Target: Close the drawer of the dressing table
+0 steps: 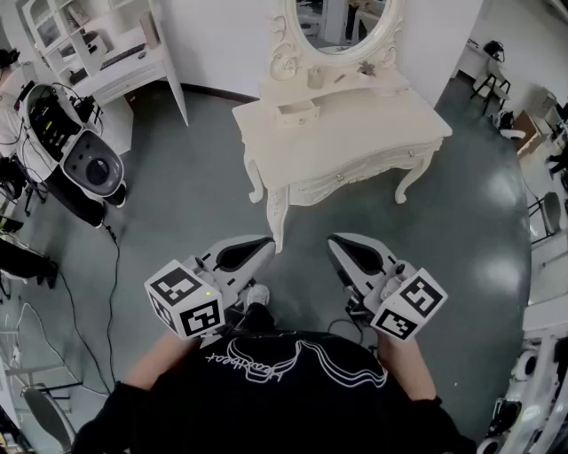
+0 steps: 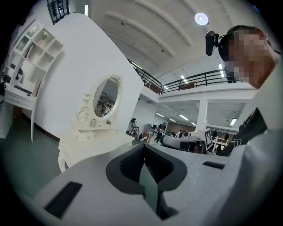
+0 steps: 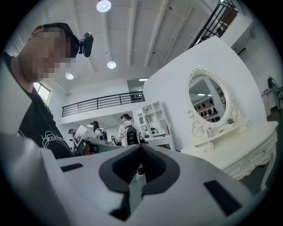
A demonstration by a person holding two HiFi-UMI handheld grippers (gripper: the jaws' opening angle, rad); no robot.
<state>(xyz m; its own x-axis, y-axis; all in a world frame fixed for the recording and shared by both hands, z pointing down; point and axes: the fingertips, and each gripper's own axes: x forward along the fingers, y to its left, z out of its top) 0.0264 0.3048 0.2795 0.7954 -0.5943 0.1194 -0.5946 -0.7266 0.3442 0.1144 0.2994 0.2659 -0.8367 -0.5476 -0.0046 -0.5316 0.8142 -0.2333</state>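
Observation:
The white dressing table point(image 1: 355, 146) with an oval mirror point(image 1: 342, 22) stands ahead of me on the grey floor. A small drawer point(image 1: 297, 112) under the mirror sticks out of its case. My left gripper point(image 1: 264, 243) and right gripper point(image 1: 338, 243) are held close to my body, well short of the table, both shut and holding nothing. In the left gripper view the left gripper point(image 2: 143, 149) has its jaws together, with the table point(image 2: 95, 143) off to the left. The right gripper point(image 3: 140, 149) is likewise shut, and the table point(image 3: 247, 150) lies to its right.
A white shelf unit point(image 1: 98, 53) stands at the back left. A black and white machine point(image 1: 84, 160) with cables point(image 1: 114, 284) sits on the floor at left. Chairs point(image 1: 490, 78) and desks are at the right edge. People point(image 3: 126, 130) stand far behind.

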